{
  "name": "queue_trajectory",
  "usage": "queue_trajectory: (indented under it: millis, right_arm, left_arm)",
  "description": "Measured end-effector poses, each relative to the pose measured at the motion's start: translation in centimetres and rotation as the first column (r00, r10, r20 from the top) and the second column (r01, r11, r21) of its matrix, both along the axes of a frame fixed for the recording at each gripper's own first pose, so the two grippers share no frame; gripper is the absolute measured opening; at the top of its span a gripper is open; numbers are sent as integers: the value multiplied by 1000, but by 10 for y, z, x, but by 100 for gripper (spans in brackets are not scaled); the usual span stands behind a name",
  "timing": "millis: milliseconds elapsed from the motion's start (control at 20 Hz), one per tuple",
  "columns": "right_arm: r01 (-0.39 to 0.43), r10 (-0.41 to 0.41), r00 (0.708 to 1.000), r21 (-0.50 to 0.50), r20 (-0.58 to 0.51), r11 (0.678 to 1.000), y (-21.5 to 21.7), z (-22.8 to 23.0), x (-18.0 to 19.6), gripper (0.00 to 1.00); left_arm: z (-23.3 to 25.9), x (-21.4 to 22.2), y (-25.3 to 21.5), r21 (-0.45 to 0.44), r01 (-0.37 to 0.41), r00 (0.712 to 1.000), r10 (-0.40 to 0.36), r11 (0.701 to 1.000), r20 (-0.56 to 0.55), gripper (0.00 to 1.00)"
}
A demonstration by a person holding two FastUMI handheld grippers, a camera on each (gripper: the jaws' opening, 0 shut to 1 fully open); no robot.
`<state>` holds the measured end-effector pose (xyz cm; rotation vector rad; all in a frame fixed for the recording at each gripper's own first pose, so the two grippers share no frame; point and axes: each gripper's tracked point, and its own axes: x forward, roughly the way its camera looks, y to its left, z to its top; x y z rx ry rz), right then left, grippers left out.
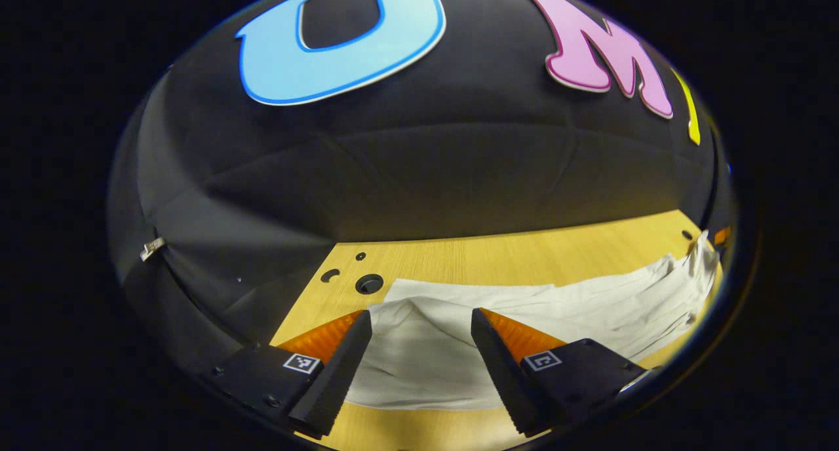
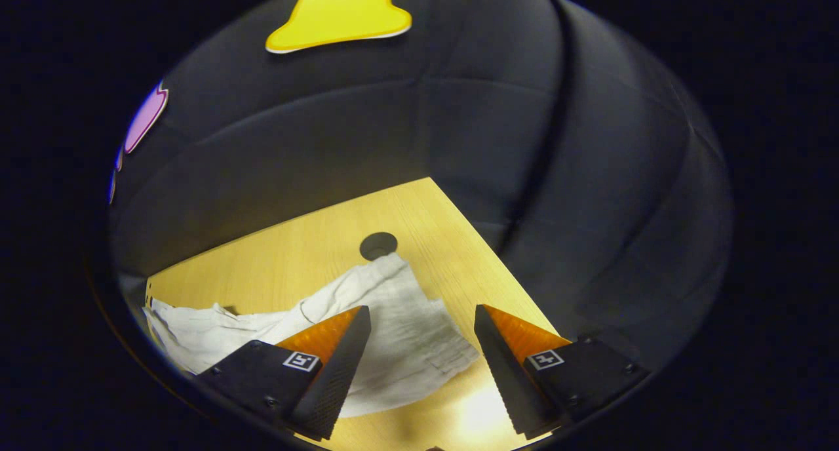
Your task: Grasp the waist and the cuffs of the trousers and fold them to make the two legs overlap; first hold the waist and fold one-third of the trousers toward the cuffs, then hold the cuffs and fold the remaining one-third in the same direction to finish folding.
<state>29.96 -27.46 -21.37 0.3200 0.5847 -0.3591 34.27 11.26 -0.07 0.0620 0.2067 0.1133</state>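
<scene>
In the left gripper view, the left gripper [image 1: 421, 320] is hovering with fingers spread apart, pinching nothing, just above one end of the white trousers [image 1: 524, 313]. The trousers are lying rumpled on the wooden surface [image 1: 498, 254], their long axis stretching away from that gripper. In the right gripper view, the right gripper [image 2: 423, 316] is likewise spread over the trousers' other end. Beyond the trousers, a round hole [image 2: 378, 244] is sitting in the surface, with black cloth walls [image 2: 393, 130] behind.

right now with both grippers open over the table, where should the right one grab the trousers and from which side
Judging by the pose, take the trousers at the flat end under the right gripper, near the corner edge that lies against bare table. Coming from above and nipping that free edge looks easiest; which end this is, waist or cuffs, is hard to tell.
</scene>
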Motion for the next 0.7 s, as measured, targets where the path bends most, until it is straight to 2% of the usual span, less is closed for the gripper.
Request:
queue_trajectory:
  millis: [300, 600, 700]
  right_arm:
    - [76, -76, 997, 95, -13, 993, -5, -30, -17, 99]
    - [100, -96, 995, 126, -38, 987, 0, -53, -20, 99]
    - [94, -91, 995, 90, -35, 992, 1, -55, -17, 100]
  left_arm:
    - [13, -45, -5, -164, -38, 998, 46, 986, 47, 97]
    - [-4, -79, -3, -182, -77, 997, 81, 980, 16, 98]
    - [-2, -90, 4, -158, -107, 993, 113, 982, 28, 98]
